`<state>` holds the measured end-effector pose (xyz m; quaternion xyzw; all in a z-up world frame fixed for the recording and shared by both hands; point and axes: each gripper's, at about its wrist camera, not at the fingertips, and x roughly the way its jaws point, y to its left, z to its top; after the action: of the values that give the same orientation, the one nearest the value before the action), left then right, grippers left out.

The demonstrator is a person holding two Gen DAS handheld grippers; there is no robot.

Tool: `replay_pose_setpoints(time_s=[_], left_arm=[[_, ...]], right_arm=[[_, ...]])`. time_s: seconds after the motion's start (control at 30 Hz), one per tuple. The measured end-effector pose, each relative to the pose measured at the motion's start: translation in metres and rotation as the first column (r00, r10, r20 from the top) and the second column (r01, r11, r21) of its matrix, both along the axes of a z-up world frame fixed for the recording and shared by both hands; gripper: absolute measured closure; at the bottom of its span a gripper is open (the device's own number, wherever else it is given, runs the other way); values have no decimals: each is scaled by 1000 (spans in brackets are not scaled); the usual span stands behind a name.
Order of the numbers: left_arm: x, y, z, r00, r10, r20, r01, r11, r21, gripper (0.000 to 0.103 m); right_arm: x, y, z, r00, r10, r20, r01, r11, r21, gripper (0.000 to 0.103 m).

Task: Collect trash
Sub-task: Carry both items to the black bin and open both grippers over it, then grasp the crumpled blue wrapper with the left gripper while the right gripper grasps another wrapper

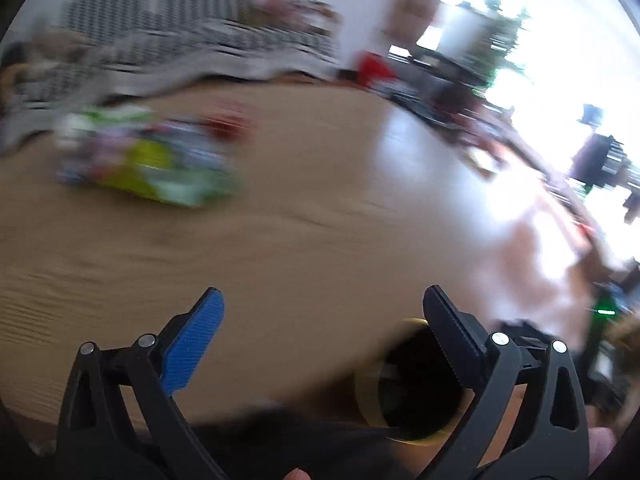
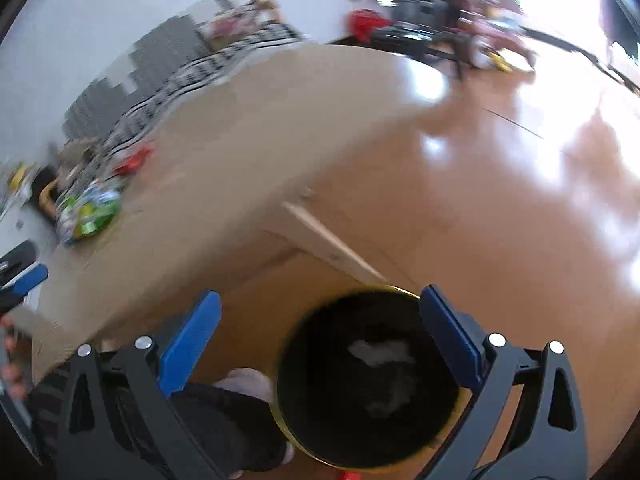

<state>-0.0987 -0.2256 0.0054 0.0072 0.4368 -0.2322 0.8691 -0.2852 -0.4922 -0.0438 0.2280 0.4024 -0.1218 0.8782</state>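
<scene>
A blurred heap of green, yellow and blue wrappers [image 1: 148, 160] lies far left on the wooden table [image 1: 280, 220], with a red scrap [image 1: 230, 122] just behind it. My left gripper [image 1: 324, 304] hangs open above the table, nothing between its fingers. A round bin with a gold rim [image 2: 370, 380] stands on the floor beside the table; white crumpled paper [image 2: 380, 352] lies inside. My right gripper [image 2: 320, 306] is open directly over the bin, empty. The same wrappers [image 2: 88, 210] and red scrap [image 2: 134, 162] show far left in the right wrist view. The bin [image 1: 412, 380] sits low right in the left wrist view.
The table's corner and edge [image 2: 304, 200] lie just beyond the bin. A glossy wooden floor [image 2: 500, 200] spreads to the right. A chequered cloth [image 1: 200, 56] lies past the table. Dark furniture and a red object [image 2: 366, 24] stand far back. A person's foot [image 2: 244, 380] is beside the bin.
</scene>
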Motion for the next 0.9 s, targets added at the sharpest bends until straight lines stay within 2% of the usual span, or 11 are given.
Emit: replay_pose_setpoints(time_s=[0.03, 0.1, 0.2, 0.3, 0.4, 0.53, 0.63, 0.73, 0.83, 0.9], left_arm=[[15, 24, 0, 998, 63, 13, -63, 997, 33, 6], [36, 60, -4, 990, 142, 11, -142, 989, 50, 6], [80, 115, -9, 967, 254, -29, -253, 967, 24, 6], [121, 154, -16, 950, 309, -40, -309, 951, 14, 6], [151, 177, -30, 929, 366, -46, -365, 931, 24, 6], [183, 206, -52, 908, 400, -127, -409, 910, -60, 6], [196, 210, -55, 910, 402, -100, -408, 911, -55, 6], [210, 203, -57, 935, 348, -65, -350, 936, -35, 6], [222, 194, -65, 957, 289, -37, -288, 957, 25, 6], [227, 193, -73, 962, 267, -48, -265, 963, 51, 6]], right_arm=[[18, 13, 7, 999, 40, 15, -40, 999, -5, 7], [58, 38, 22, 993, 115, 40, -114, 993, -24, 7], [116, 72, 40, 981, 182, 69, -178, 982, -64, 7], [173, 107, 55, 966, 238, 101, -228, 968, -100, 7], [224, 143, 61, 960, 264, 96, -247, 956, -158, 7], [284, 177, 53, 952, 293, 88, -277, 948, -160, 7], [322, 197, 44, 941, 333, 65, -320, 934, -158, 7], [339, 219, 35, 922, 385, 44, -370, 908, -194, 9], [347, 225, 25, 910, 415, 16, -406, 897, -176, 23], [352, 226, 20, 909, 417, 3, -410, 895, -177, 30]])
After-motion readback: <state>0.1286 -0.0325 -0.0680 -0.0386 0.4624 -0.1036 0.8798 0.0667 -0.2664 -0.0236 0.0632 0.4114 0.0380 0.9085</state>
